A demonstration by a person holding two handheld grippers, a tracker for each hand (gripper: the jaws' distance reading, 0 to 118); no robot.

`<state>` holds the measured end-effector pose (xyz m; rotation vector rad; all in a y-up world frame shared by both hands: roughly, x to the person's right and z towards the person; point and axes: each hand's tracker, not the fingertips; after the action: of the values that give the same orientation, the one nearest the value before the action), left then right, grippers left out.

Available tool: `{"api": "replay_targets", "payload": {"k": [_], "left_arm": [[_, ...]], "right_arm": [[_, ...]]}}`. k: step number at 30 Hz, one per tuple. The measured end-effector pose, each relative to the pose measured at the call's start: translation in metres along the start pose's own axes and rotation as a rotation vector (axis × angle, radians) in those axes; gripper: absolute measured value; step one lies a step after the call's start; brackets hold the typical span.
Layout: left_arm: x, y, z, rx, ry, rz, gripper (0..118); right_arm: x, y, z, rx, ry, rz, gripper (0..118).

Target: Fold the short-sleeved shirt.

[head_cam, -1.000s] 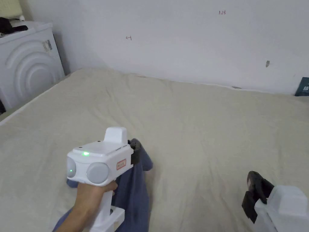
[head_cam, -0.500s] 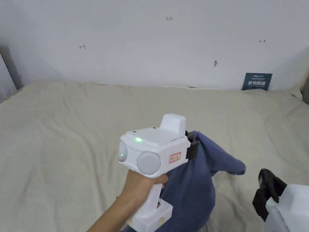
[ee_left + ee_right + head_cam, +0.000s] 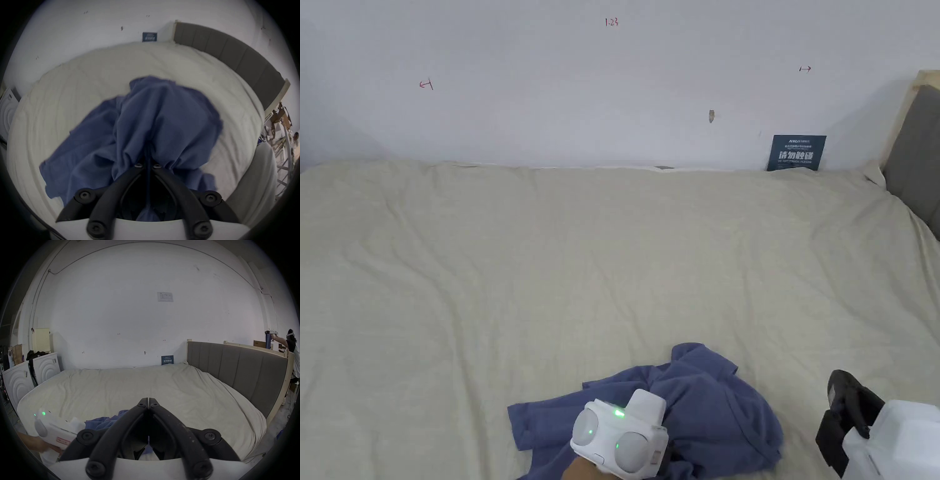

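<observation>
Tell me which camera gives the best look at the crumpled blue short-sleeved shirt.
The left gripper view: the crumpled blue short-sleeved shirt sits centre frame, bunched between the left tool, spread over the beige bed sheet. The head view shows most of it, partly behind that tool's white body. The right gripper view shows a sliver behind the right tool.

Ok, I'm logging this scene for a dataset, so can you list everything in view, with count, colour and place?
shirt: one, blue, crumpled on the near part of the bed, bunched in the left gripper's jaws
bed sheet: one, cream, covering the bed
headboard: one, grey padded with a pale frame, right end of the bed
wall: white, behind the bed, with small marks
sign: one, dark blue, against the wall at the bed's far edge
white appliances: two, left of the bed
another person: one, far right beyond the headboard
left gripper: white body, black jaws, closed on the shirt
right gripper: white body, black jaws together, holding nothing
</observation>
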<state>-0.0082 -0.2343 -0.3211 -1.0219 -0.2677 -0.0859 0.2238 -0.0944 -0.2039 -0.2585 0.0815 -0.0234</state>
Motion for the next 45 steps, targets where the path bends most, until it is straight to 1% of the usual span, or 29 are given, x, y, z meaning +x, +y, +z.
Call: {"api": "replay_targets", "payload": {"k": [1, 2, 3, 4, 6, 7, 8, 10, 13, 18, 22, 25, 27, 29, 30, 31, 32, 34, 37, 39, 41, 43, 45], "left_arm": [[-0.006, -0.001, -0.005, 0.019, -0.003, 0.015, 6], [-0.009, 0.000, -0.001, 0.053, -0.016, 0.054, 11], [-0.010, 0.002, 0.004, 0.061, -0.028, 0.083, 18], [-0.012, 0.005, 0.010, 0.066, -0.036, 0.093, 37], [-0.015, 0.005, 0.033, 0.109, -0.064, 0.129, 82], [-0.016, 0.006, 0.042, 0.139, -0.081, 0.135, 113], [-0.017, 0.006, 0.054, 0.176, -0.075, 0.133, 118], [-0.014, 0.006, 0.088, 0.297, -0.041, 0.113, 114], [-0.021, 0.006, 0.124, 0.372, 0.003, 0.067, 114], [-0.042, -0.003, 0.181, 0.587, 0.072, 0.108, 114], [-0.062, -0.017, 0.215, 0.763, 0.199, 0.151, 113], [-0.078, -0.029, 0.229, 0.883, 0.303, 0.189, 112], [-0.088, -0.036, 0.235, 0.925, 0.374, 0.200, 108], [-0.097, -0.041, 0.237, 0.953, 0.414, 0.204, 95], [-0.100, -0.044, 0.237, 0.949, 0.425, 0.207, 86], [-0.103, -0.046, 0.237, 0.947, 0.435, 0.206, 71], [-0.106, -0.048, 0.237, 0.935, 0.439, 0.211, 51], [-0.110, -0.049, 0.236, 0.921, 0.439, 0.213, 1], [-0.113, -0.052, 0.236, 0.912, 0.379, 0.225, 0], [-0.110, -0.054, 0.234, 0.906, 0.393, 0.230, 0], [-0.110, -0.052, 0.232, 0.877, 0.403, 0.206, 0], [-0.111, -0.052, 0.227, 0.776, 0.399, 0.219, 0], [-0.115, -0.050, 0.216, 0.640, 0.371, 0.260, 0]], "right_arm": [[-0.001, 0.000, 0.000, -0.002, 0.002, 0.002, 1], [-0.002, 0.000, 0.000, -0.003, 0.005, 0.005, 1], [-0.003, 0.000, 0.000, -0.004, 0.005, 0.008, 1], [-0.004, 0.002, 0.001, -0.003, 0.006, 0.011, 1], [-0.006, 0.006, 0.001, -0.002, 0.008, 0.013, 1], [-0.008, 0.008, 0.002, 0.001, 0.010, 0.013, 1], [-0.010, 0.010, 0.003, 0.004, 0.011, 0.013, 1], [-0.013, 0.015, 0.004, 0.012, 0.011, 0.016, 1], [-0.023, 0.027, 0.009, 0.027, 0.012, 0.021, 1], [-0.015, 0.036, 0.006, 0.063, 0.012, 0.022, 1], [-0.023, 0.048, 0.014, 0.094, 0.017, 0.027, 1], [-0.024, 0.053, 0.015, 0.112, 0.018, 0.033, 1], [-0.024, 0.055, 0.016, 0.123, 0.018, 0.036, 1], [-0.026, 0.057, 0.016, 0.130, 0.018, 0.043, 1], [-0.027, 0.058, 0.017, 0.132, 0.019, 0.044, 1], [-0.028, 0.057, 0.016, 0.135, 0.020, 0.046, 1], [-0.029, 0.058, 0.017, 0.139, 0.020, 0.050, 1], [-0.031, 0.058, 0.017, 0.141, 0.020, 0.056, 1], [-0.030, 0.056, 0.015, 0.142, 0.025, 0.057, 1], [-0.032, 0.055, 0.015, 0.141, 0.028, 0.062, 1], [-0.032, 0.055, 0.015, 0.139, 0.029, 0.061, 1], [-0.033, 0.054, 0.015, 0.136, 0.032, 0.062, 1], [-0.033, 0.053, 0.015, 0.133, 0.034, 0.066, 1]]}}
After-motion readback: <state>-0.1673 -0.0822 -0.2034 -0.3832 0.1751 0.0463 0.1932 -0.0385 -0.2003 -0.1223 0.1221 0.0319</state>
